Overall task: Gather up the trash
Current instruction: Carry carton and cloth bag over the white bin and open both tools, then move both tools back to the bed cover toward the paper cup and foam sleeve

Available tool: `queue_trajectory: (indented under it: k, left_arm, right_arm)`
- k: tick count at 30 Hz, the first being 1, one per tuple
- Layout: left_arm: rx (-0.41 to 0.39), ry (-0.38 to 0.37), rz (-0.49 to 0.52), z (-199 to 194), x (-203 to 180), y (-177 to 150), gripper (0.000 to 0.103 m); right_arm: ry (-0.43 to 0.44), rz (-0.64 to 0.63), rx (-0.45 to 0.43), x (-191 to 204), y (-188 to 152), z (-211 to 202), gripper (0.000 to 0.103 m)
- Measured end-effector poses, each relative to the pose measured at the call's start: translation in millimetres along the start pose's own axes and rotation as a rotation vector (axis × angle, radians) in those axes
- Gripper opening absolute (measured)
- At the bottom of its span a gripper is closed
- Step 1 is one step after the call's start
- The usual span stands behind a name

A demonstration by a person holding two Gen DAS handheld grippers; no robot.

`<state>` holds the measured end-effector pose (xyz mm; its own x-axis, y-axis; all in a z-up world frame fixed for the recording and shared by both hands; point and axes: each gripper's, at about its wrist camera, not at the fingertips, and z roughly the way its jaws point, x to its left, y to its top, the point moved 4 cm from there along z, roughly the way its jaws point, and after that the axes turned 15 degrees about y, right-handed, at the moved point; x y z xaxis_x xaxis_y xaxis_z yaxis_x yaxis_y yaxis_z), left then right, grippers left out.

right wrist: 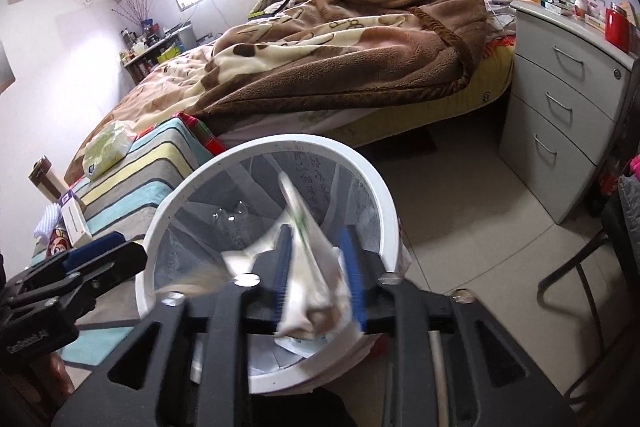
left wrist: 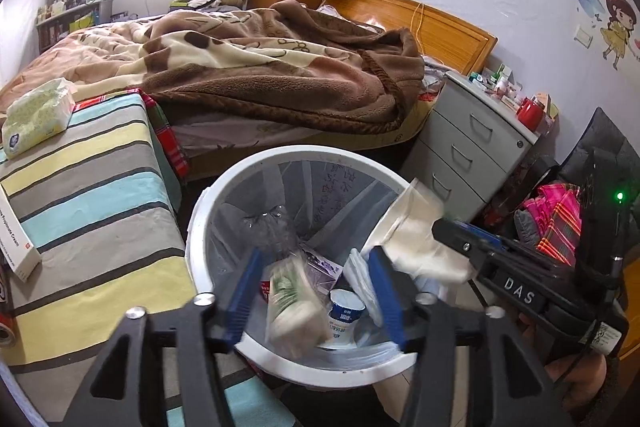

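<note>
A white trash bin (left wrist: 208, 211) with a clear liner stands on the floor by the bed; it also shows in the right wrist view (right wrist: 384, 187). My left gripper (left wrist: 316, 303) is open above the bin, and a blurred green-and-white pack (left wrist: 292, 311) is between its fingers, falling or loose. A yogurt cup (left wrist: 344, 315) and wrappers lie inside. My right gripper (right wrist: 320, 279) hovers over the bin with crumpled white paper (right wrist: 316, 291) between its blue pads, blurred. In the left wrist view the right gripper (left wrist: 444, 227) holds that paper (left wrist: 420, 227) at the bin's rim.
A striped cloth-covered table (left wrist: 88, 195) at the left holds a tissue pack (left wrist: 38, 115) and a white box (left wrist: 16, 247). The bed with a brown blanket (left wrist: 280, 67) is behind. A grey drawer cabinet (left wrist: 468, 155) stands at the right.
</note>
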<state>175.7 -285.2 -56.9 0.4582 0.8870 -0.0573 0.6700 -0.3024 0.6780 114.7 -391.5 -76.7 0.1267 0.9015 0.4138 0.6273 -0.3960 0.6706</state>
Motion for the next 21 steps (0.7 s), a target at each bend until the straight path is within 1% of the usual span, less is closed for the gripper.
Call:
queue_trajectory:
  k: [2, 12, 16, 17, 20, 21]
  left_arm:
    - [-0.003, -0.008, -0.006, -1.9, 1.5, -0.5, 0.057]
    - [-0.025, 0.004, -0.026, -17.9, 14.2, -2.6, 0.057]
    - [-0.047, 0.02, -0.03, -29.3, 22.8, -3.8, 0.057]
    - [-0.048, 0.02, -0.035, -31.6, 25.7, -4.8, 0.057]
    - [-0.056, 0.027, -0.054, -39.3, 36.5, -6.8, 0.057]
    - [-0.06, 0.029, -0.058, -41.9, 40.3, -7.6, 0.057]
  right_arm:
    - [0.006, -0.004, -0.001, 1.2, -0.1, -0.7, 0.042]
    - [0.017, -0.008, -0.02, 12.4, 1.0, -5.0, 0.042]
    - [0.028, -0.018, -0.029, 21.7, 1.4, -7.1, 0.043]
    - [0.034, -0.019, -0.033, 25.1, 1.1, -7.6, 0.043]
    - [0.049, -0.029, -0.039, 33.9, 0.4, -8.1, 0.051]
    - [0.055, -0.033, -0.041, 37.5, -0.2, -8.0, 0.051]
